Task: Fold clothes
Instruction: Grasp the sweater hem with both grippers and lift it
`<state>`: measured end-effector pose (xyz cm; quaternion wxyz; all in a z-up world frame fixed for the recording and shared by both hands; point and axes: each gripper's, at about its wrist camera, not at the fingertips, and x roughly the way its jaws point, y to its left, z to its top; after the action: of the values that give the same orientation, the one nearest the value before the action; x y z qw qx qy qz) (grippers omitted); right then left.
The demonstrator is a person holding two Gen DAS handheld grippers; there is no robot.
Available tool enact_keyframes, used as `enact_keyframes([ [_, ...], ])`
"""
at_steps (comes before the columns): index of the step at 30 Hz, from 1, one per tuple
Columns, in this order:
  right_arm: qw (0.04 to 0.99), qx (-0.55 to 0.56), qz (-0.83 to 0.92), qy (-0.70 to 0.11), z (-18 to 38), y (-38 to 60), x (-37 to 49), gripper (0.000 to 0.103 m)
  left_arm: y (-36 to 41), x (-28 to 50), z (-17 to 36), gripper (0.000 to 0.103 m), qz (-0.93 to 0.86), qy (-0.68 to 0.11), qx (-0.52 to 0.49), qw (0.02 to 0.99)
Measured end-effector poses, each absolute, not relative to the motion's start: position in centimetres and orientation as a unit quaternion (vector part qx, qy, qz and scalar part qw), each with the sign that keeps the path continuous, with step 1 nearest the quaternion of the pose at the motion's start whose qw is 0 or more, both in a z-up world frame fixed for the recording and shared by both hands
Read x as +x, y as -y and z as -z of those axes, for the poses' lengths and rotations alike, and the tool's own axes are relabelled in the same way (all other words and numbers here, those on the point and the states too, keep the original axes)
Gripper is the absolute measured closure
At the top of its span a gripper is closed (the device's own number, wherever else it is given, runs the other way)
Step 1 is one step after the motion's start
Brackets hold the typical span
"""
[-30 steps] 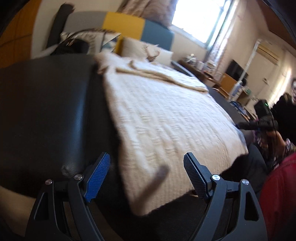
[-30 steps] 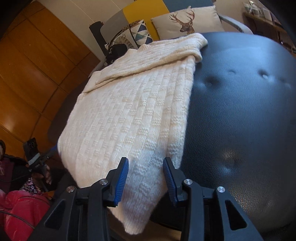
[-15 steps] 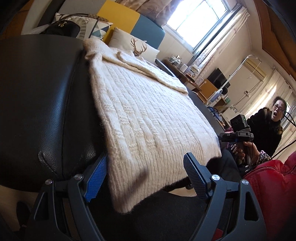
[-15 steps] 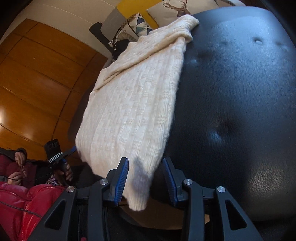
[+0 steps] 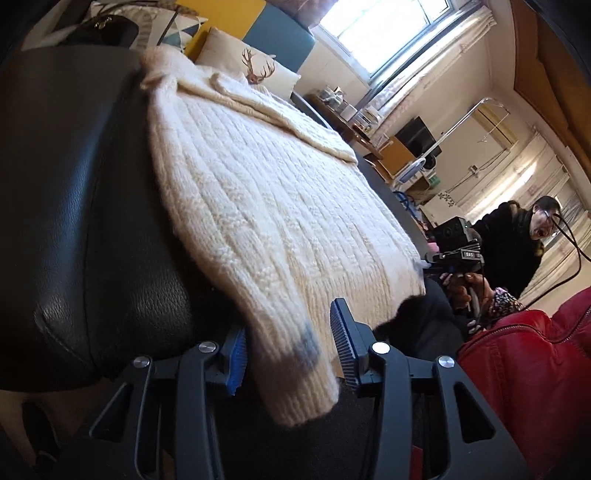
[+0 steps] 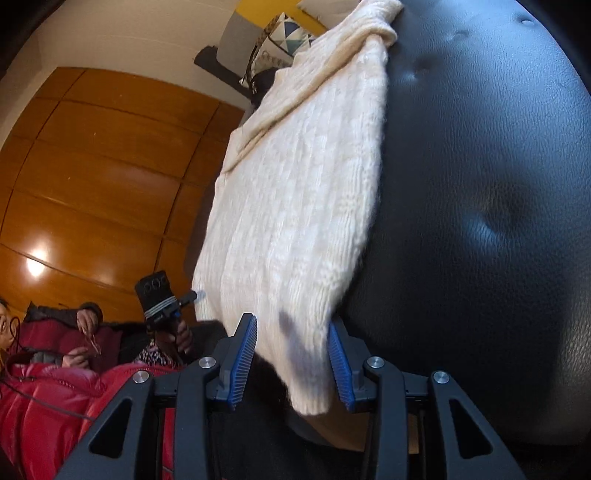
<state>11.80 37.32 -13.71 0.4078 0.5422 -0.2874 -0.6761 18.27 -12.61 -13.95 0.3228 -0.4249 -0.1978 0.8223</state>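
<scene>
The knitted sweater [image 5: 266, 206] lies on the tufted leather ottoman [image 5: 74, 206], its hem hanging over the near edge. Each near hem corner sits between the spread fingers of a gripper: left gripper [image 5: 291, 350], right gripper [image 6: 291, 363]. Behind the far edge stand a deer cushion [image 5: 251, 68] and a handbag [image 5: 107, 31] to its left

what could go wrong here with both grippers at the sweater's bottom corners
1. The left gripper and right gripper straddle the hem corners with fingers apart; closing on just the fluffy edge may let the cream knit sweater slip out.
2. The hem overhangs the black leather ottoman; a one-sided pull could drag the sweater off.
</scene>
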Motion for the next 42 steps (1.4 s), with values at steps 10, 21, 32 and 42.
enact_keyframes([
  [10,0.369,0.559,0.701,0.247,13.7,-36.2,11.7,0.097,13.0,18.3,14.2,0.084,-0.826,0.2,-0.432,0.303],
  [21,0.359,0.528,0.697,0.327,13.9,-37.3,12.3,0.098,13.0,18.8,13.0,0.09,-0.811,0.247,-0.401,0.347],
  [32,0.431,0.462,0.649,0.424,12.0,-38.8,14.0,0.098,12.9,19.9,10.1,0.09,-0.786,0.325,-0.345,0.397],
  [42,0.445,0.397,0.618,0.512,11.5,-38.3,10.5,0.098,15.3,15.7,8.5,0.09,-0.762,0.426,-0.265,0.409],
])
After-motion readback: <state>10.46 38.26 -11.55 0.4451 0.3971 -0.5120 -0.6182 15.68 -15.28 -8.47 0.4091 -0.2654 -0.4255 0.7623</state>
